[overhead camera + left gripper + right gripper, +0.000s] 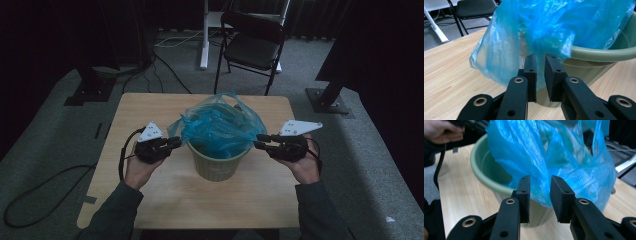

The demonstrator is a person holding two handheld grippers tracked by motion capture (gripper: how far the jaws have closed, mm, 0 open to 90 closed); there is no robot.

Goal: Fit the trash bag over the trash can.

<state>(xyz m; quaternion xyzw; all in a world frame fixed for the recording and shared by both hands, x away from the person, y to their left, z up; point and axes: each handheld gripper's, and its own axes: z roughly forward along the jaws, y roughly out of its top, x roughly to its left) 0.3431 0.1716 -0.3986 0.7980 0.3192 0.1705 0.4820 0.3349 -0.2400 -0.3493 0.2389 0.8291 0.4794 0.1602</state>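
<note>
A green plastic bin (pixel 218 167) stands mid-table, lined with a crumpled blue plastic bag (pixel 217 125) that billows over its rim. My left gripper (pixel 176 142) is at the bin's left side. In the left gripper view its jaws (pixel 540 58) stand slightly apart, with a hanging fold of the bag (pixel 506 50) between them and the bin's rim (pixel 599 53) just behind. My right gripper (pixel 260 140) is at the bin's right side. Its jaws (pixel 540 180) are wider apart, with bag film (pixel 564 157) between the pads but not pinched. The bin's wall (pixel 484 167) lies beyond.
The wooden table (pixel 150 105) has bare room all around the bin. A black folding chair (pixel 252 42) and a white desk leg (pixel 204 35) stand behind the table on grey carpet. Cables (pixel 45 195) trail on the floor to the left.
</note>
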